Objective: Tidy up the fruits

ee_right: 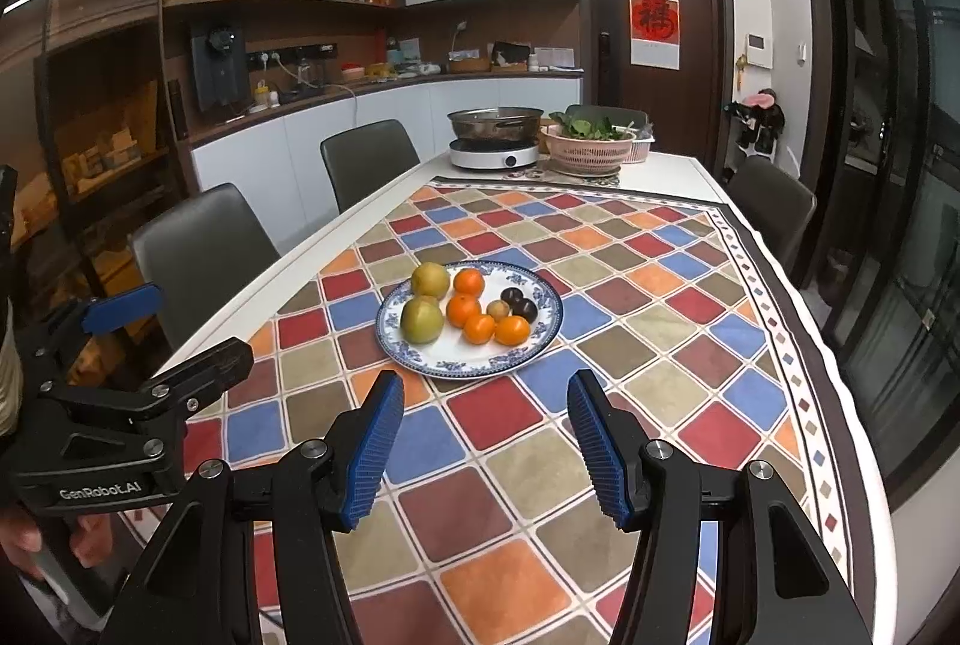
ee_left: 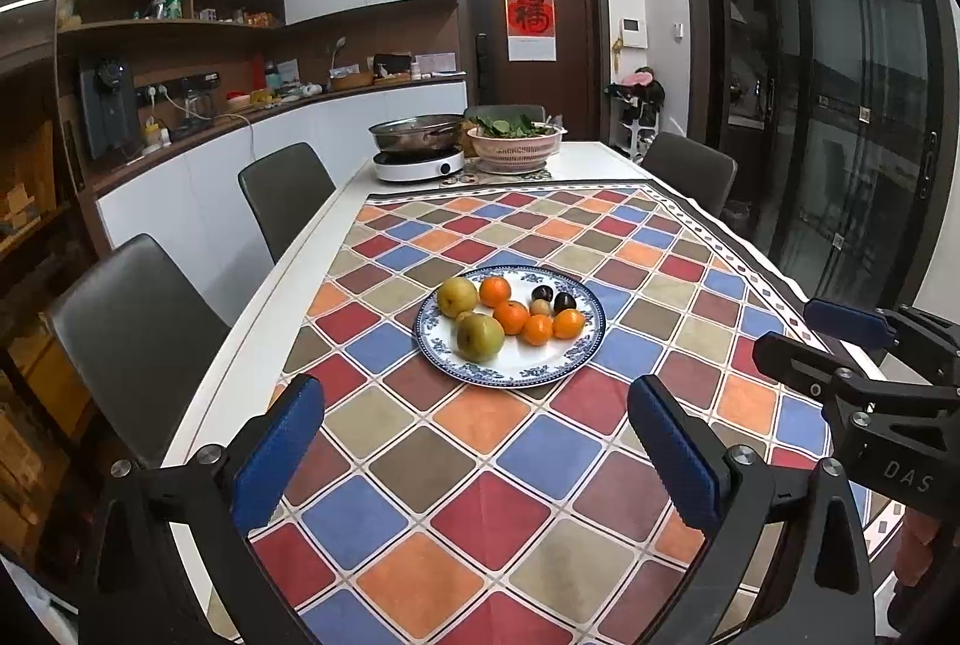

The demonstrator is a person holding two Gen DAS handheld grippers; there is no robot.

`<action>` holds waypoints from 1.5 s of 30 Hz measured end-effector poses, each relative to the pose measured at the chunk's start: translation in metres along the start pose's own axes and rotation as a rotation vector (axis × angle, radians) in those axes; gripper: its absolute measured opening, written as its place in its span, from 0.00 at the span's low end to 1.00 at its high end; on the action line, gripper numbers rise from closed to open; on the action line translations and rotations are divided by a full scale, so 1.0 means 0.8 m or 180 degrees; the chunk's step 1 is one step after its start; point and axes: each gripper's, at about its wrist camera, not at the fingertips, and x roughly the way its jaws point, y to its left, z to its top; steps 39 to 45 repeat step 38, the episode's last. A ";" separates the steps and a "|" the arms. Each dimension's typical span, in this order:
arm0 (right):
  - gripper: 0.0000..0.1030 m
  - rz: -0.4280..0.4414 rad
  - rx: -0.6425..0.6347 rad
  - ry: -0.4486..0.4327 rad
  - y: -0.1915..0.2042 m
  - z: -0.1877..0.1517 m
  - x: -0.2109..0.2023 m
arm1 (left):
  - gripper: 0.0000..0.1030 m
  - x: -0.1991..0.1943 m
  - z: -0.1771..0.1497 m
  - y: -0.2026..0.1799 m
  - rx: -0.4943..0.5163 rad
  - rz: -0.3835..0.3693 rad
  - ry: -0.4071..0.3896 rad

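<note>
Blue-rimmed plate [ee_left: 591,345] on checked cloth [ee_left: 492,513]: two pears [ee_left: 480,336], four oranges [ee_left: 510,316], two plums [ee_left: 564,302]; left gripper [ee_left: 474,456] and right gripper [ee_right: 486,456] both spread wide, holding nothing

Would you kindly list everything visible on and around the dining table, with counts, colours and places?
plate: one, white with blue rim, middle of tablecloth
oranges: four, orange, on plate
pears: two, yellow-green, left part of plate
dark plums: two, near-black, right part of plate
small brown fruit: one, between plums and oranges
tablecloth: one, multicoloured checks
hotpot cooker: one, white base, far end
colander of greens: one, pink, far end
chairs: several, grey
left gripper: open, empty
right gripper: open, empty
</note>
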 end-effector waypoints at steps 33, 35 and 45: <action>0.56 0.0013 0.0003 0.0017 0.006 -0.008 -0.005 | 1.00 -0.012 -0.009 0.003 -0.0065 -0.0027 0.0000; 0.56 0.0011 0.0004 0.0019 0.007 -0.009 -0.006 | 1.00 -0.011 -0.009 0.003 -0.0065 -0.0025 0.0002; 0.56 0.0018 0.0007 0.0030 0.006 -0.013 -0.004 | 1.00 -0.011 -0.010 0.004 -0.0065 -0.0019 0.0010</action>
